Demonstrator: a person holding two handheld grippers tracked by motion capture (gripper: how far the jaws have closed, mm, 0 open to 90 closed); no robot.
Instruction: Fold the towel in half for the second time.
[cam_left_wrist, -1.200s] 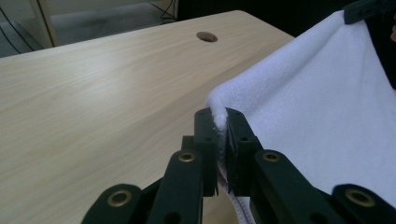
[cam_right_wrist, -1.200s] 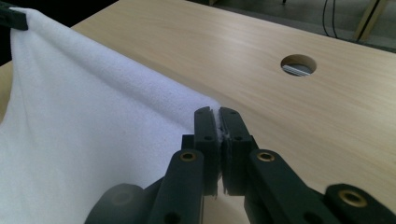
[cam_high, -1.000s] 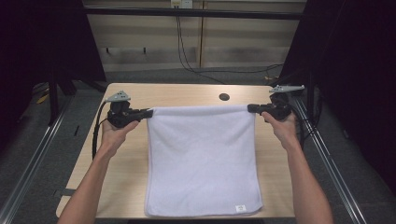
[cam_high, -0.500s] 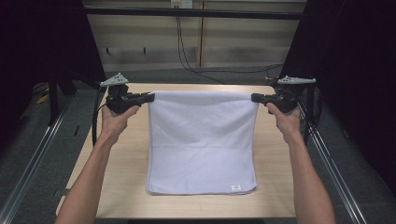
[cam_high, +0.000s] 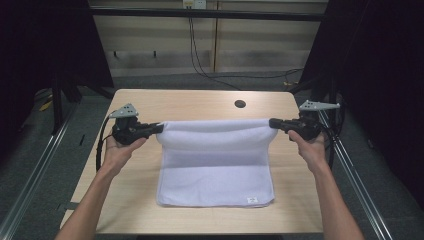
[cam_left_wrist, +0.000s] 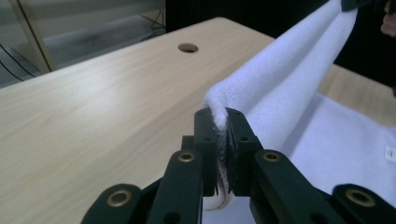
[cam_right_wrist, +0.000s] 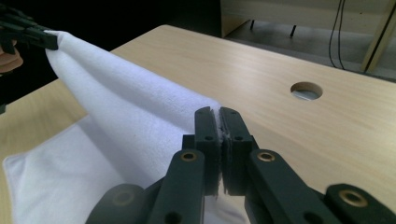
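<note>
Two corners pinched | my left gripper and right gripper each clamp the white towel | far edge lifted taut, near edge on table | so I can fold evenly

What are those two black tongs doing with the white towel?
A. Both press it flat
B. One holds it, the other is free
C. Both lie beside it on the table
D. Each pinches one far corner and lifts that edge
D: the left tongs and right tongs each clamp a corner of the white towel, holding its far edge above the table.
</note>
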